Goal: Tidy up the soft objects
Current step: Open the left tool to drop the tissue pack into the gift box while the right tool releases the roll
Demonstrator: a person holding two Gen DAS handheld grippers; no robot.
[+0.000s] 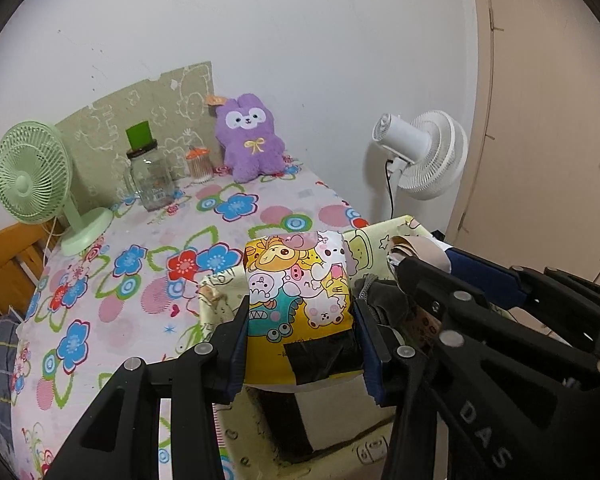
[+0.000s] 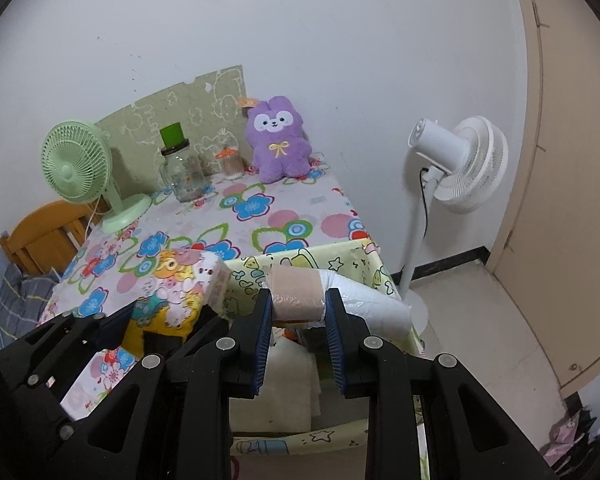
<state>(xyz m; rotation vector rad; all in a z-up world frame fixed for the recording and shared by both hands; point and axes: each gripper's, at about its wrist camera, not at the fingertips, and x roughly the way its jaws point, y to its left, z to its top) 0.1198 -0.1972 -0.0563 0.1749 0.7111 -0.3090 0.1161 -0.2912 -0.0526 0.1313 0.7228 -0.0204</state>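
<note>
At the far left of the flowered desk we see a green desk fan, and right of it a glass jar with a green lid. A white standing fan is on the floor to the right, near a beige door. A wooden chair shows at left.

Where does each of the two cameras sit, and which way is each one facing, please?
Left wrist: on the left hand-held gripper, looking down-forward at its cartoon-print tissue pack; the right hand-held gripper shows at right.
Right wrist: on the right hand-held gripper, facing its beige-banded roll over the yellow fabric bin.
Shared: floral tablecloth, purple plush bunny.
</note>
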